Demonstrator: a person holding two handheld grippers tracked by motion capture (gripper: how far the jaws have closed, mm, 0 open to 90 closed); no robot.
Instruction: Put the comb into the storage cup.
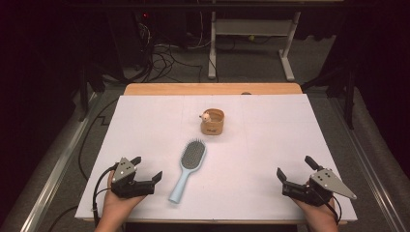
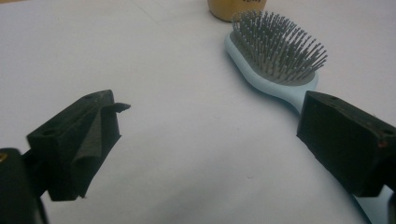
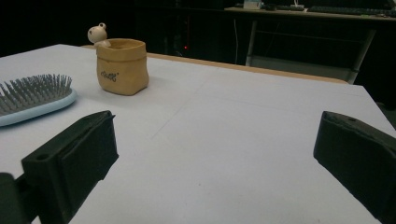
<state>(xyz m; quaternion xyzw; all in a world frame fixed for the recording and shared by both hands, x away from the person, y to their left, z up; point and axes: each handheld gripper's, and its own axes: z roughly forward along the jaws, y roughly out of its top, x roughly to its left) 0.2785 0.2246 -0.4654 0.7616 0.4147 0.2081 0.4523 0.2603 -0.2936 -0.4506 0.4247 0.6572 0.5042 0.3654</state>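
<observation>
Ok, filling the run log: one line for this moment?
left gripper: open, empty | right gripper: open, empty | hairbrush: flat | pot: upright

Both grippers black, blocky jaws, grey three-cornered top plates, black trailing cables.

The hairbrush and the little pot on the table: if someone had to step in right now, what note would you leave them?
Left gripper: open, holds nothing, resting on the white table beside the handle of the light blue plastic hairbrush with grey bristles.
Right gripper: open, holds nothing, at the table's near right edge, far from both things.
Hairbrush: flat, bristles up, handle toward the person.
Small tan pot with a round cream figurine on its rim: upright, just beyond the brush head.
Done: nothing visibly handled yet.
Left: probably grasp the brush with the left gripper, the nearer one.
</observation>
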